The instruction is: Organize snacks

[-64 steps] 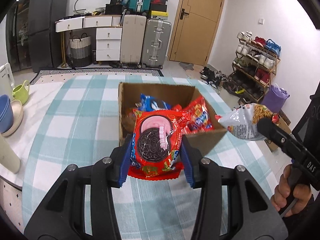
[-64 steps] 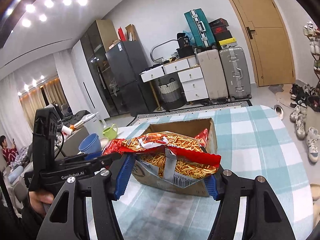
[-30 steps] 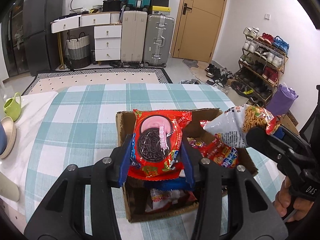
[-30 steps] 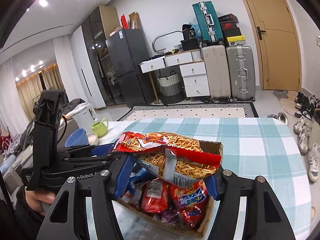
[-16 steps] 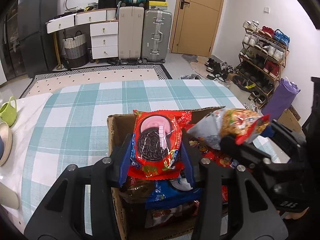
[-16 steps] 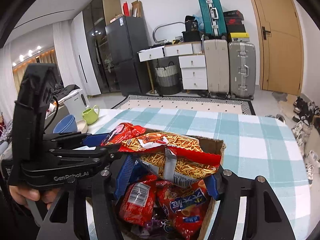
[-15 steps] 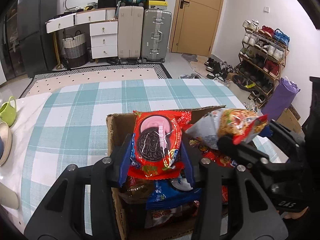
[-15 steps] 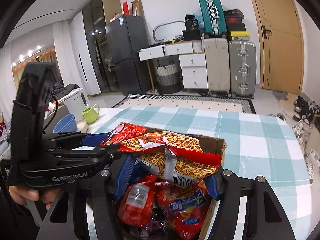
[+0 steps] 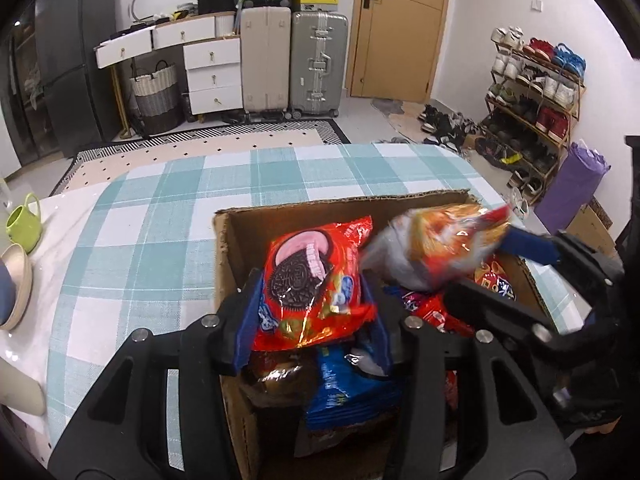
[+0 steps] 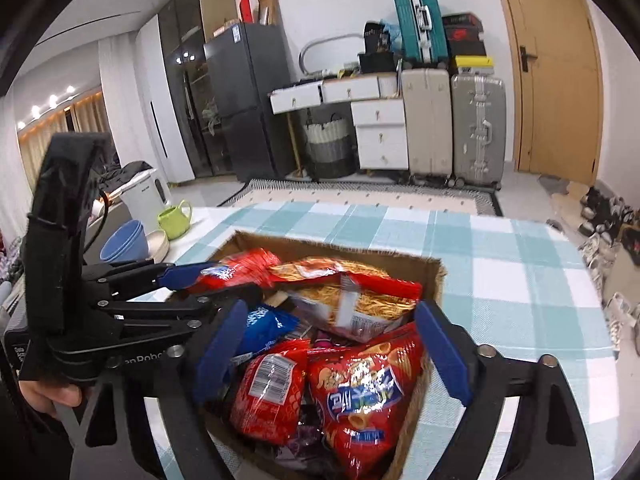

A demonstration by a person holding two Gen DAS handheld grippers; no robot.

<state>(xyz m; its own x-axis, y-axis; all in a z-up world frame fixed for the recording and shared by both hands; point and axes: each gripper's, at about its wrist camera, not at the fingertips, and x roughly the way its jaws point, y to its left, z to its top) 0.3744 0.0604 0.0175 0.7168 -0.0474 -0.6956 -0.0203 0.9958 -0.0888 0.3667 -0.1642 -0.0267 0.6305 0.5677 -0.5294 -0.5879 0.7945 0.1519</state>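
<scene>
Our left tongs [image 9: 314, 312] clench a red cookie packet [image 9: 310, 280]; right tongs [image 10: 334, 344] gape, noodle bag [image 10: 352, 300] released over the cardboard box [image 10: 434, 276].

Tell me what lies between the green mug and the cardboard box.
Only bare tablecloth separates green mug and cardboard box; left wrist view shows it.

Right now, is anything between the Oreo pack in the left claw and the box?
No lid or flap. The Oreo pack hangs over the open box; a blue packet lies underneath, the noodle bag beside it.
</scene>
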